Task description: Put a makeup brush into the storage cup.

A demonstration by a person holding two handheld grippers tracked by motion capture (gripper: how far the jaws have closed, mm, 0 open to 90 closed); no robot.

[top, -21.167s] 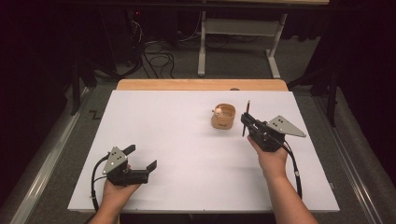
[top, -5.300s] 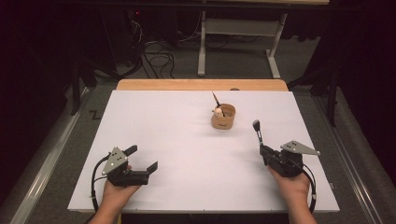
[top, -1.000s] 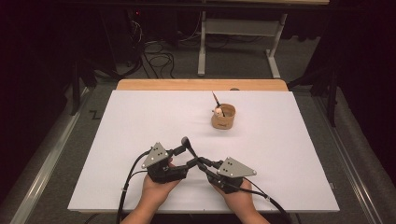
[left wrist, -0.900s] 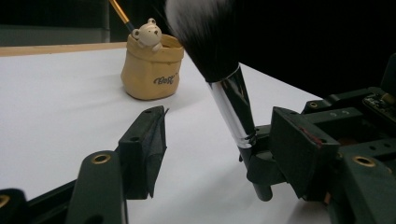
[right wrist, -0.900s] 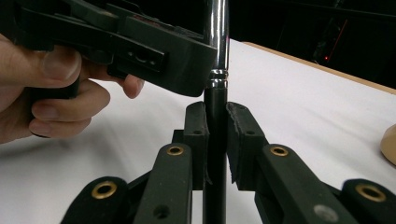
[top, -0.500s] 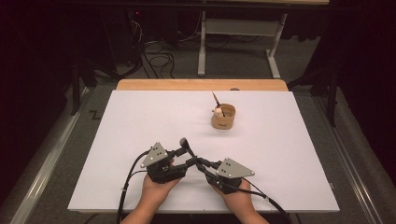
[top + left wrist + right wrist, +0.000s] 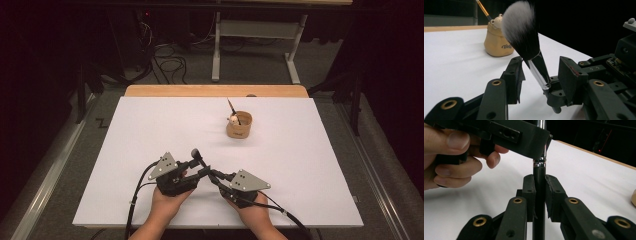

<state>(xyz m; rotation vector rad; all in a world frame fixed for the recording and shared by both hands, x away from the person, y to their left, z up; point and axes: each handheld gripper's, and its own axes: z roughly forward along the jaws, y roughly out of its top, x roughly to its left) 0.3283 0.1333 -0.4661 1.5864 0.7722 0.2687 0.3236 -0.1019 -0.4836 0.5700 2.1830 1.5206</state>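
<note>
Worktop (image 7: 150, 130): white sheet, both hands at its near edge, grippers nose to nose.

Holder pot (image 7: 239, 125): tan, well beyond both grippers, fwd and a bit toward R side; already has one thin brush (image 7: 232, 107) leaning in it. In left gripper view same pot sits behind the bristles, far off.

Makeup brush (image 7: 529, 47): the item in hand. Long axis near upright, slight tilt, bristle head up, handle down. It stands between the two grippers, closer to neither; both reach it w/o travel.

R gripper (image 7: 539, 185): narrow, clamped on the black handle below the silver ferrule ring; pads press both sides. Carries the brush alone for now, judged.

L gripper (image 7: 541, 72): jaws have just been closing, now roughly half shut, straddling the ferrule (image 7: 538, 72). Gap visible betw. each pad and the metal in left gripper view, so not yet gripping. Brush sits slightly nearer its L-hand pad (image 7: 514, 75).

Key relation for next move: brush shaft runs crosswise to L jaws, centred enough; closing further should catch the ferrule above R's grip. Looks like a R→L handover, mid-step.
</note>
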